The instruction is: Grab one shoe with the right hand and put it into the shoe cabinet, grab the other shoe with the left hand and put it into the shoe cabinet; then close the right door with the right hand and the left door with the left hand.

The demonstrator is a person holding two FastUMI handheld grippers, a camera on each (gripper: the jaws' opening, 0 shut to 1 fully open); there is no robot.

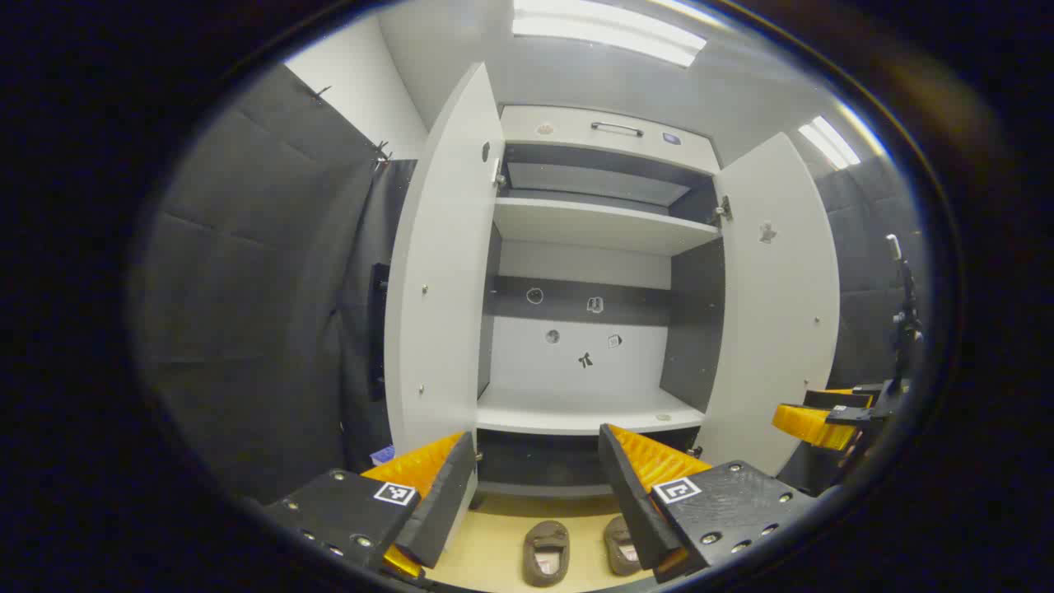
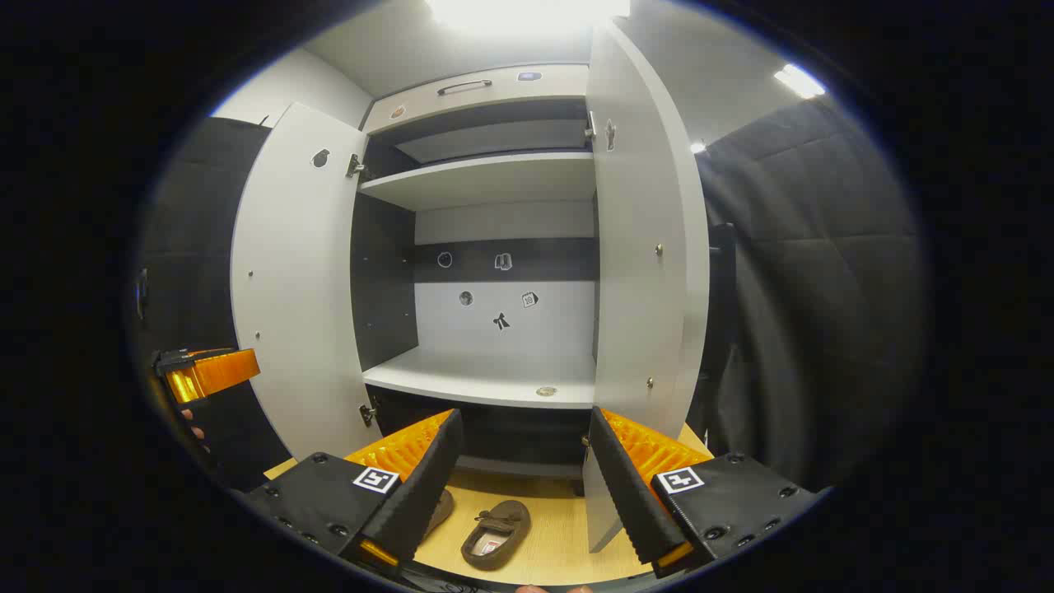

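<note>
Both doors of the shoe cabinet [image 1: 593, 247] are seen swung wide open, w/ the left door [image 1: 436, 272] and right door [image 1: 778, 305] standing out toward the cameras. Inside, a lower shelf [image 1: 576, 409] and an upper shelf [image 1: 601, 224] are seen bare of shoes; small stickers are noted on the back wall.

In the left gripper view, the left gripper [image 1: 537, 478] is held in front of the cabinet w/ its fingers spread apart and nothing between them. Two brown shoes [image 1: 547, 552] are seen side by side on the wooden floor [image 1: 486, 552] below, toes pointing to the cabinet, just in front of its base. The second shoe [image 1: 619, 545] is partly hidden by a finger. The right gripper [image 1: 815, 424] is seen at the far right edge, beside the right door.

In the right gripper view, the right gripper [image 2: 527, 469] is likewise held released, fingers wide, nothing grasped. One shoe [image 2: 494, 534] lies on the floor between the fingers, well below them; the other is mostly hidden behind the nearer finger. The left gripper [image 2: 210, 372] is seen at the far left, next to the left door [image 2: 292, 280].
</note>
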